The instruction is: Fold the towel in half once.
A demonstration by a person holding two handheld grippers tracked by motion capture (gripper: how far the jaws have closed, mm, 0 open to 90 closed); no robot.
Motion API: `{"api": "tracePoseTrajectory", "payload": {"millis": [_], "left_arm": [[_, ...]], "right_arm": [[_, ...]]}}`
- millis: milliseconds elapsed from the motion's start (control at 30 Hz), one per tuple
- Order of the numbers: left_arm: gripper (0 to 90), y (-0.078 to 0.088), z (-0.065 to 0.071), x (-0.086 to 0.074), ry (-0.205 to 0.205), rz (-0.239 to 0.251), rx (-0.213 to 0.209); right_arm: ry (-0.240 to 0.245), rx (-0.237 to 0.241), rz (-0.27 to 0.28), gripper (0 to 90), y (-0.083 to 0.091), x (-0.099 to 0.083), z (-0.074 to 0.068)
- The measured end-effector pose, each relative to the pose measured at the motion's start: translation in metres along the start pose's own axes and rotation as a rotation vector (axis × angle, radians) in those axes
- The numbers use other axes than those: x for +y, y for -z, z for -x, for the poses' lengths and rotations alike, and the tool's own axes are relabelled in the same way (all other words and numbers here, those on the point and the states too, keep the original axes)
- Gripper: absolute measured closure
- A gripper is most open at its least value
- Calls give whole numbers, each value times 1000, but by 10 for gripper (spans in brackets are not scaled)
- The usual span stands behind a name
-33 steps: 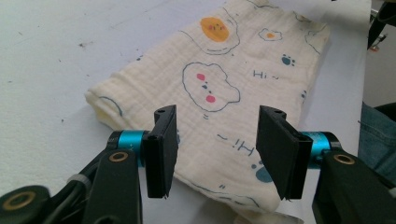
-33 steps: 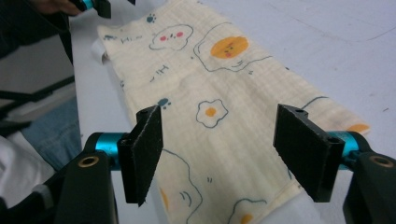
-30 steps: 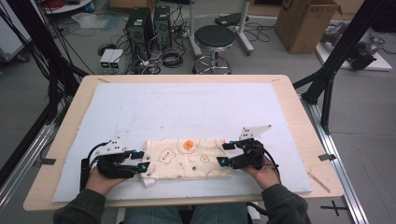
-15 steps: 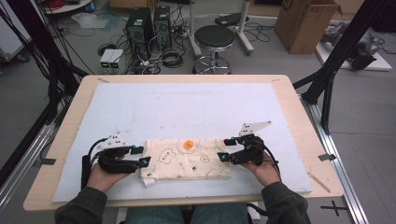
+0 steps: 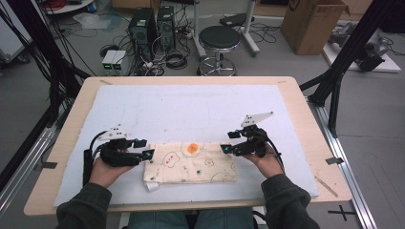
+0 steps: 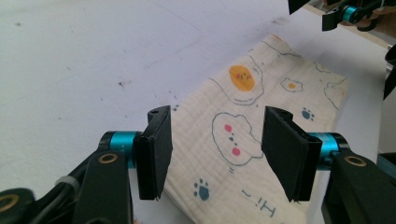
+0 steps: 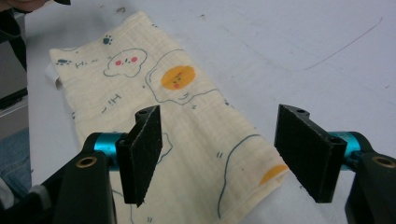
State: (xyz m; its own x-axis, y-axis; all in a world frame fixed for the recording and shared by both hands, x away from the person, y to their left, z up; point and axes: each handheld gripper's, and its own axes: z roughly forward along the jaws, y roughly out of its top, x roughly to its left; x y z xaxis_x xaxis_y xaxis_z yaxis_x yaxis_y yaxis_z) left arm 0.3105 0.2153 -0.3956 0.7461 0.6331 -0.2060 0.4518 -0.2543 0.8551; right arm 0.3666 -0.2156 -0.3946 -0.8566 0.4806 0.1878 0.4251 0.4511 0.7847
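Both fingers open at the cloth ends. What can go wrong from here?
1. The folded cloth lies loose between the open left gripper and right gripper; a one-sided regrasp may drag it askew.
2. The fold layers may separate if the fingers pinch only the top one.
3. It sits near the white mat's front edge and may slide off.

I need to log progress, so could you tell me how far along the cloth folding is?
Done, it seems: the cloth lies flat on the mat as a neat folded rectangle. In hand: nothing; the left gripper and right gripper are open at its two ends. Left: perhaps one more fold, though I cannot tell.
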Motion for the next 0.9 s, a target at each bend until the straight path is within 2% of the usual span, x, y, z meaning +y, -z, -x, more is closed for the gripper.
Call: {"api": "tracePoseTrajectory", "payload": {"millis": [200,500,900], "left_arm": [[434,-4,-7,14,0,-10,9],[439,-5,-15,28,16,5,33],[441,-12,-22,47,7,6,52]], "right_arm": [[9,-15,-9,321,0,13,5],[15,-30,-29,325,-5,26,11],[0,-33,-30,329,-8,28,19]]}}
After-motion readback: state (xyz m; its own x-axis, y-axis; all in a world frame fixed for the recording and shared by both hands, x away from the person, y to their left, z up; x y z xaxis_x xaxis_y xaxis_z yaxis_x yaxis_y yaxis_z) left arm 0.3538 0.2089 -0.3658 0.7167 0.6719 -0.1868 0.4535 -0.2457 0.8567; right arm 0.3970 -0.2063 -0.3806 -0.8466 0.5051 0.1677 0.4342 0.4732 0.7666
